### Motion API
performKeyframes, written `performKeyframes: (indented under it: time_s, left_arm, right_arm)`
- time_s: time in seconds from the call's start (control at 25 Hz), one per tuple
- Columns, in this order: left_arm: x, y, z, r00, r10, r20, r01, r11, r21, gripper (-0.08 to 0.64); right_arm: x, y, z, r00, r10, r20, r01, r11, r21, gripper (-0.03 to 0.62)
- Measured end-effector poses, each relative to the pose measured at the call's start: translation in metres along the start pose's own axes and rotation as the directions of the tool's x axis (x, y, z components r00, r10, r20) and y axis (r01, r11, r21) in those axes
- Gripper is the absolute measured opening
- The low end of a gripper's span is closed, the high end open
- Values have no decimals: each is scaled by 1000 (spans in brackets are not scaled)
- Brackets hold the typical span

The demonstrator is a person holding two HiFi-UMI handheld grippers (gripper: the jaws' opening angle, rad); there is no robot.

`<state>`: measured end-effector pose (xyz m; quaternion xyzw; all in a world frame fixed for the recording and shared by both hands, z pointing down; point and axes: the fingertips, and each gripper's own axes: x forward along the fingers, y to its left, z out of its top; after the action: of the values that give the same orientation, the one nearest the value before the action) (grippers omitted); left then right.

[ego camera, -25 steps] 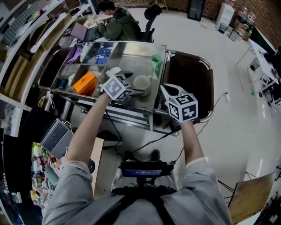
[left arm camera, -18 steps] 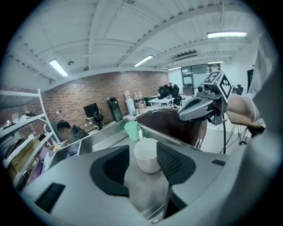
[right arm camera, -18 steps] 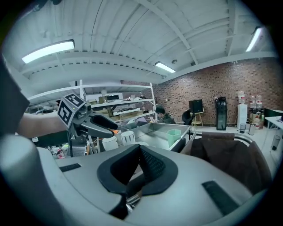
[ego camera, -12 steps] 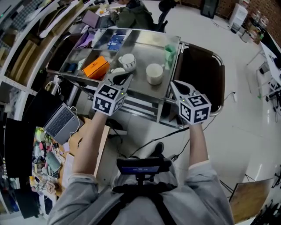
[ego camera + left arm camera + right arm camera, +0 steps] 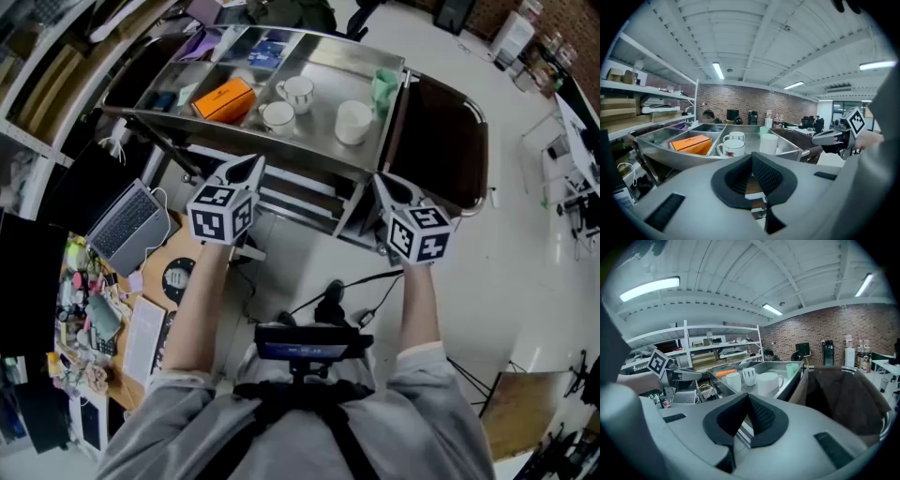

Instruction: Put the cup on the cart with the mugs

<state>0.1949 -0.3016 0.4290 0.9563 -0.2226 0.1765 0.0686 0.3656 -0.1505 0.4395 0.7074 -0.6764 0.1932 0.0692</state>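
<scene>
Both tongs shut and empty, cup's on the cart

Arms are stretched out side by side. The left tongs and right tongs aim slightly downward at the cart, stopping short of its near rim. Both pairs are pressed together with nothing in them. There's open floor off to the right, and shelves crowd the left side. The cup is plain white and chunky. It stands upright on the steel top, just right of the two mugs, with a green cup behind it and an orange box further left.
</scene>
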Motion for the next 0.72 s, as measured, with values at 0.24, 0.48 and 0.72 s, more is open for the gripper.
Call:
performKeyframes:
  time_s: [0.24, 0.48, 0.72]
  left_arm:
    - [-47, 10, -46, 999, 34, -25, -36, 998, -52, 3]
    - [-90, 20, -91, 997, 67, -45, -70, 994, -87, 3]
    - [-121, 21, -121, 996, 69, -50, -74, 991, -114, 3]
  right_arm:
    - [-17, 20, -46, 998, -52, -28, 53, 998, 24, -5]
    - [-33, 48, -79, 996, -83, -42, 84, 996, 29, -5]
    - [-49, 68, -96, 994, -99, -35, 100, 994, 39, -5]
